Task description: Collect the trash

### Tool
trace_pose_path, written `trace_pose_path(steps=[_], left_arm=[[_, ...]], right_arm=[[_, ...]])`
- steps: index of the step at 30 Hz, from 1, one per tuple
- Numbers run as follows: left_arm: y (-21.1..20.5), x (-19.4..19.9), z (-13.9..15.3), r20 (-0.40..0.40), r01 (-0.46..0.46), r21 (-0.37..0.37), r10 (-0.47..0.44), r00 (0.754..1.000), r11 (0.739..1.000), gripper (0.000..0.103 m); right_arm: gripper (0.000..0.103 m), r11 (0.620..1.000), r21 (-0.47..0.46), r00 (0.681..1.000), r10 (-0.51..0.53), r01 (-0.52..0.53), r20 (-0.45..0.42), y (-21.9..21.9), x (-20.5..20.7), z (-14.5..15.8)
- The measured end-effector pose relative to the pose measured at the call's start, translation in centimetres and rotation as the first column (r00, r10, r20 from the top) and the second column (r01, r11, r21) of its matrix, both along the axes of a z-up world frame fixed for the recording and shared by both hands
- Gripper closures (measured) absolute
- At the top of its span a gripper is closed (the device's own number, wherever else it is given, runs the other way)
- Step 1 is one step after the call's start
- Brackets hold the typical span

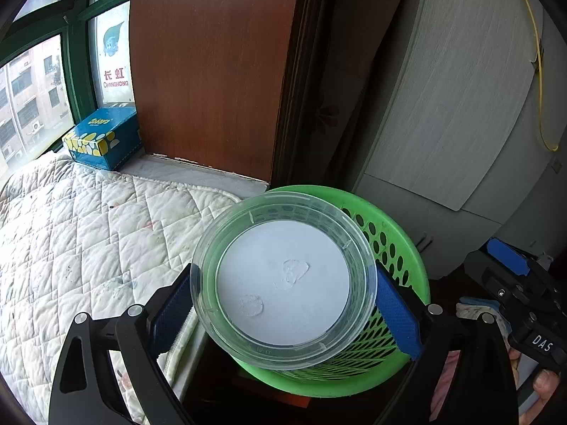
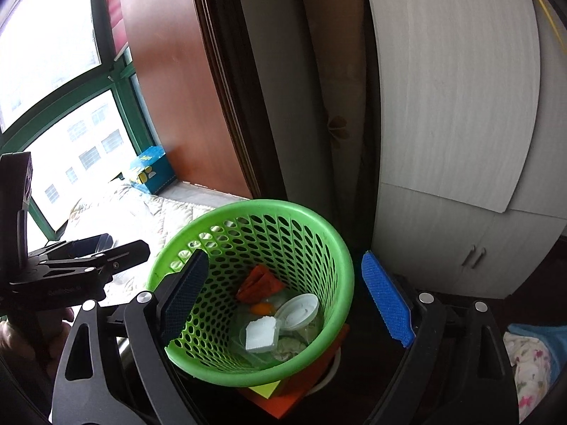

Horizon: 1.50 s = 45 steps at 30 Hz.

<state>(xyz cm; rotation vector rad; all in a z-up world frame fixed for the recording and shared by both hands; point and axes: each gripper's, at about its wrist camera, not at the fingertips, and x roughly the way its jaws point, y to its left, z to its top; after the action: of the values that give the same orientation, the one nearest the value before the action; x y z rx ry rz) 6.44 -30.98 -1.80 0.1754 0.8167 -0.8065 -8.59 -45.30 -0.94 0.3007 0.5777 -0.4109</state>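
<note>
Beside quilted bedding (image 1: 88,233), left gripper (image 1: 283,304) clamps round clear lid (image 1: 283,279) over perforated green basket (image 2: 329,248); right gripper (image 2: 287,304) gapes.

One green perforated plastic basket (image 2: 283,223); one clear round plastic container (image 1: 283,279); one blue cardboard tissue box (image 1: 102,140); two black grippers with blue pads, left (image 1: 283,313) and right (image 2: 287,301).

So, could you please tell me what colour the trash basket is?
The basket is bright green with a perforated wall, clearest in the right wrist view.
</note>
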Motion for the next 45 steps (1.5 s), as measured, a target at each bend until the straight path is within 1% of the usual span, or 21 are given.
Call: trace_pose_path(steps=[6,12,17,22,24,26,29,32,39,45], left_arm=[[0.6,0.4,0.1,-0.007,-0.007,-0.015,0.007,1.0,1.0,0.01],[2.6,0.4,0.9,0.007,-0.049,-0.023,0.049,0.999,0.999,0.01],[5.4,0.8,1.5,0.036,-0.108,-0.016,0.108,0.993,0.994,0.01],[9.0,1.2,2.3,0.067,-0.188,-0.014,0.189,0.98,0.982,0.01],[10.5,1.4,2.7,0.075,-0.221,-0.018,0.222,0.972,0.975,0.01],[12.0,1.6,3.0,0.084,-0.255,-0.019,0.256,0.963,0.967,0.01],[14.4,1.6,3.4,0.098,-0.307,-0.025,0.308,0.946,0.951,0.01],[16.7,1.7,3.6,0.095,-0.355,-0.034,0.356,0.93,0.934,0.01],[21.5,1.1,3.7,0.13,-0.457,-0.023,0.456,0.88,0.889,0.01],[24.8,0.7,3.8,0.151,-0.522,-0.019,0.519,0.842,0.853,0.01]], right_arm=[[0.016,1.0,0.011,1.0,0.001,-0.001,0.0,0.1,0.0,-0.2],[0.016,1.0,0.01,1.0,0.028,-0.028,-0.001,1.0,0.4,0.0],[0.016,0.998,0.005,0.998,0.066,-0.066,0.0,2.3,1.2,0.1],[0.016,0.993,0.001,0.993,0.114,-0.114,-0.001,4.0,2.3,0.3],[0.015,0.991,-0.001,0.991,0.135,-0.135,0.001,4.8,2.7,0.4],[0.012,0.988,-0.005,0.988,0.156,-0.156,0.004,5.5,3.2,0.6],[0.012,0.981,-0.009,0.981,0.192,-0.192,0.007,6.8,3.9,0.8],[0.011,0.975,-0.013,0.975,0.224,-0.223,0.008,8.1,4.7,1.0],[0.008,0.958,-0.034,0.958,0.286,-0.286,0.002,11.3,6.4,1.4],[0.007,0.941,-0.039,0.942,0.337,-0.337,-0.007,13.9,8.0,1.5]])
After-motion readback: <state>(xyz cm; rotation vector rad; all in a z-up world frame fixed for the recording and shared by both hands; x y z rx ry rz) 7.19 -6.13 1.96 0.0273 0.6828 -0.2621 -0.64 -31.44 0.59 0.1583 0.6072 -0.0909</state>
